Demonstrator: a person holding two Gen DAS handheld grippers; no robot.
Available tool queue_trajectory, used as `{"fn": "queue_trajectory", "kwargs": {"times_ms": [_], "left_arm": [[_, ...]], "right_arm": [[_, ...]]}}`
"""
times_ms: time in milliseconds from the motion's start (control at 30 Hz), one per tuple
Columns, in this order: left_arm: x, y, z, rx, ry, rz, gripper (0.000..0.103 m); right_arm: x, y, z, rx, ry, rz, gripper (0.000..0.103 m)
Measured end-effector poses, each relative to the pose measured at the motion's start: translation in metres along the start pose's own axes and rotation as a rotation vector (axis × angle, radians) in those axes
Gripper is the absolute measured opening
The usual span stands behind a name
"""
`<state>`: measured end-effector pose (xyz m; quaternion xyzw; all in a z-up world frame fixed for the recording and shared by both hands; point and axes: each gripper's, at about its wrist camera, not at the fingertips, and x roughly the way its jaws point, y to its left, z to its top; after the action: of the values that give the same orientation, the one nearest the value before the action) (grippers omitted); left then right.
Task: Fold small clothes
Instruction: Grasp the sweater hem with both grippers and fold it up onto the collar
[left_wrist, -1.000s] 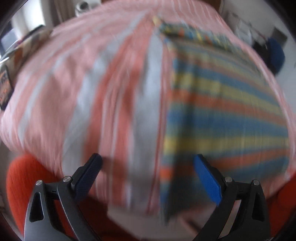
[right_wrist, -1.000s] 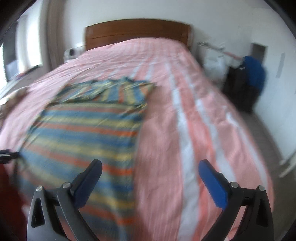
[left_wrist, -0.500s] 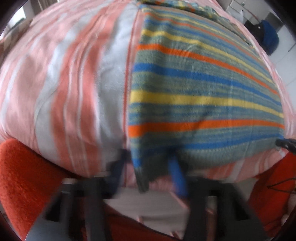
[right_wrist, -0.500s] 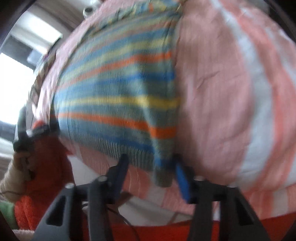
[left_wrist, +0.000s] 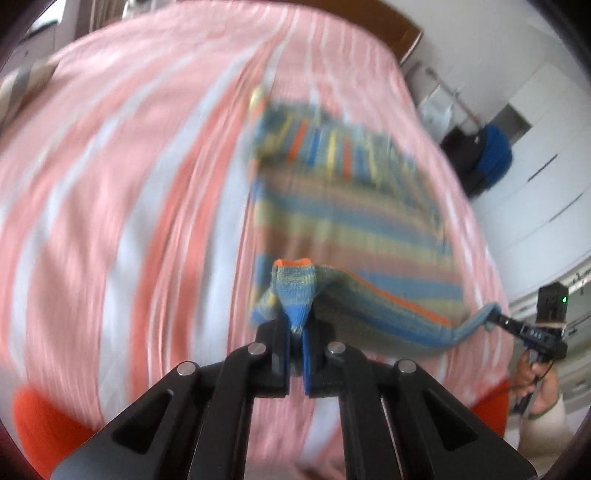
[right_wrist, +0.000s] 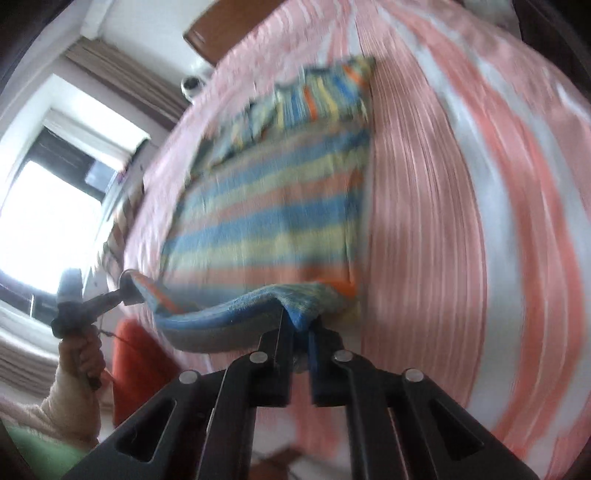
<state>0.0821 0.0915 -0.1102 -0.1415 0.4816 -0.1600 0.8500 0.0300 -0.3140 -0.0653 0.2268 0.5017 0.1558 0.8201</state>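
Both pairs of tongs, spread wide over the bed a second ago, have just been closing and now pinch cloth. My left tongs (left_wrist: 295, 334) are pressed together on one near corner of the striped sweater (left_wrist: 351, 225), and my right tongs (right_wrist: 297, 326) bite the other near corner. Between them the hem has come up off the pink striped bedspread (left_wrist: 122, 192) at the bed's near edge, sagging in a loop, while the rest of the sweater lies flat toward the headboard (right_wrist: 210, 40), sleeves bunched at the far end.

What worries me: each bite takes only a small tuck of knit right at the corner. If I swing the hem forward fast, as the blur suggests I am doing, the knit's weight could pull a corner out of the pads, and the fold would land crooked. The slack between my hands is another risk; if I do not keep the hem taut, the middle could droop and crease under the fold. Dragging rather than lifting could also slide the whole sweater up the bedspread.

Counted: one sweater, two tongs, one bedspread, one headboard. I also see one hand (right_wrist: 79, 356) of mine gripping the left handle.
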Motion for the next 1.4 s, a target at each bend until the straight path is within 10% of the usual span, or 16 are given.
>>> {"fn": "queue_trajectory", "kwargs": {"times_ms": [367,467,567,733,867,1000,1200,1400], "left_arm": [[0.121,0.035,0.206,-0.029,-0.063,0.105,0.004],[0.158,0.048,0.238,-0.101,-0.05,0.163,0.026],[0.164,0.069,0.253,-0.215,-0.099,0.183,0.048],[0.118,0.065,0.232,-0.111,-0.153,0.118,0.062],[0.111,0.031,0.177,0.106,-0.096,0.037,0.073],[0.137,0.009,0.126,0.235,0.01,0.129,0.073],[0.107,0.001,0.081,0.338,-0.002,0.215,0.074],[0.081,0.011,0.091,0.282,-0.067,0.142,0.08]], "right_arm": [[0.078,-0.02,0.222,-0.021,-0.16,-0.04,0.006],[0.116,-0.044,0.262,0.003,-0.175,-0.023,0.01],[0.137,-0.078,0.284,0.132,-0.233,-0.041,0.039],[0.105,-0.069,0.283,0.094,-0.217,-0.017,0.039],[0.119,-0.011,0.267,-0.067,0.043,0.087,0.042],[0.216,0.038,0.261,-0.101,0.308,0.077,0.05],[0.237,0.066,0.327,0.026,-0.169,0.13,0.051],[0.201,0.109,0.291,-0.111,-0.06,0.21,0.054]]}}
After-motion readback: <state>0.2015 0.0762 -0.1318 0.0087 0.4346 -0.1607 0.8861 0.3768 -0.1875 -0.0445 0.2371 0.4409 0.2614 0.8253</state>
